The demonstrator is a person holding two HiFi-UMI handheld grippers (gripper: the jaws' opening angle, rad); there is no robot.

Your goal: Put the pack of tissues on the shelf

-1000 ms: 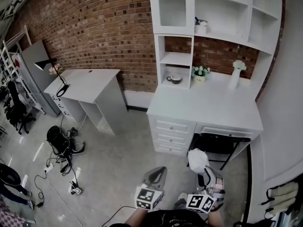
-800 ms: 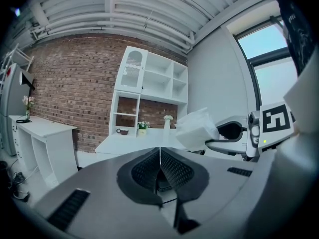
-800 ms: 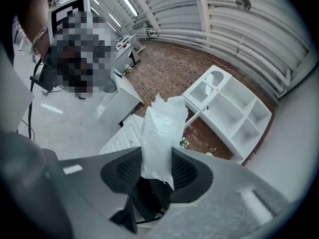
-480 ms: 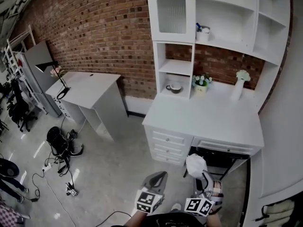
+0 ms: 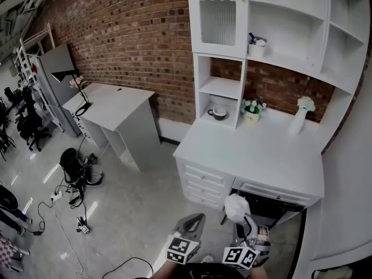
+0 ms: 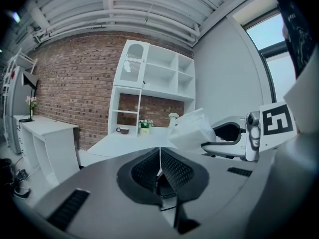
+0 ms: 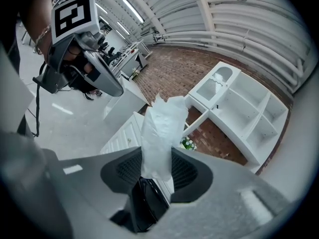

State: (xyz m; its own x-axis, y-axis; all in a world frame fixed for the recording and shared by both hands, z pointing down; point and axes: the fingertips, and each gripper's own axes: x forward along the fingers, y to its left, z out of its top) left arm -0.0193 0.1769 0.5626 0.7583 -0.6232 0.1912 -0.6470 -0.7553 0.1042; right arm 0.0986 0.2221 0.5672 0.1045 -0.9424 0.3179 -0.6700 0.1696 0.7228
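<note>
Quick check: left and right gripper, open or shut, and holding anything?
Left gripper: shut, jaws together with nothing between them.
Right gripper: shut on the pack of tissues.

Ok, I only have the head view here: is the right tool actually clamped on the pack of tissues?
Observer: Yes. In the right gripper view the right tool is shut on the pack, with a pad pressing on each side of it.
Operator: And the left tool, is it carrying anything?
Observer: No. The left gripper view shows the left tool shut, jaws together, with nothing between them.
</note>
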